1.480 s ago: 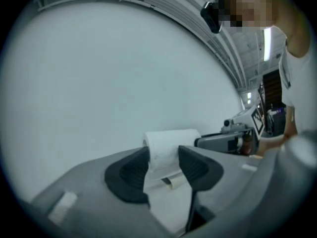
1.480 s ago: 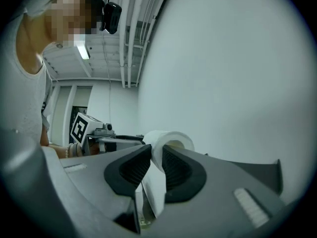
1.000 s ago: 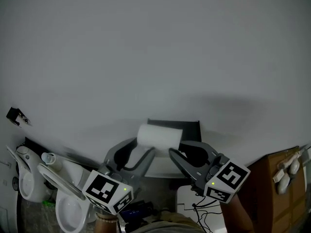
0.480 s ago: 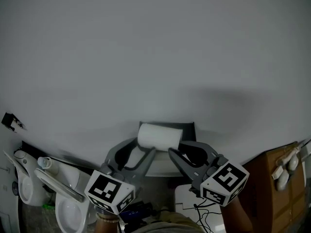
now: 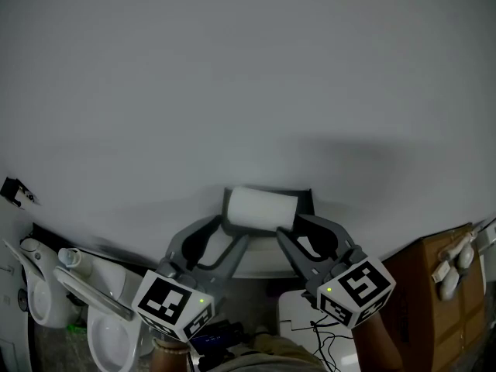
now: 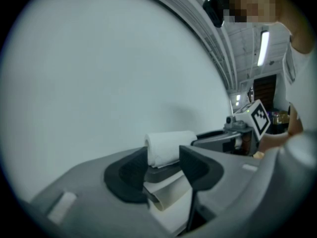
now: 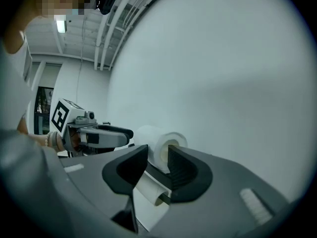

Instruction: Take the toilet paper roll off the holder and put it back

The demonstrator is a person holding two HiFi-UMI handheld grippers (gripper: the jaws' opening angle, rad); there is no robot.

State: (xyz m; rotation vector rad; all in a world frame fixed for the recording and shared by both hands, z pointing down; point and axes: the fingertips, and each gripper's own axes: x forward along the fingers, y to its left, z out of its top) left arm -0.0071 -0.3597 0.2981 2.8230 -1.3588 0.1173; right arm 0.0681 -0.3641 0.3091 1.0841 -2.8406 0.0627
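A white toilet paper roll point(image 5: 260, 209) lies level on top of the black wall holder point(image 5: 304, 200). My right gripper point(image 5: 293, 231) reaches its right end. Its jaws are opening, and the roll's cardboard-core end point(image 7: 162, 147) shows between them just past the tips, with a gap to each pad. My left gripper point(image 5: 232, 235) reaches the roll's left end point(image 6: 167, 148) with its jaws apart. The holder's dark top plate point(image 6: 161, 171) shows between them. A second roll point(image 7: 148, 191) hangs under the plate, low between the jaws in both gripper views.
The plain white wall point(image 5: 248, 76) fills most of the head view. Toilet fixtures point(image 5: 46, 285) stand low at the left. A brown cardboard box point(image 5: 430, 301) stands at the right. Cables point(image 5: 325, 339) lie below the right gripper. A person's hand point(image 6: 270, 142) holds the right gripper.
The roll went from tilted in front of the holder to level on its top plate. The right gripper's jaws have spread apart off the roll's end.
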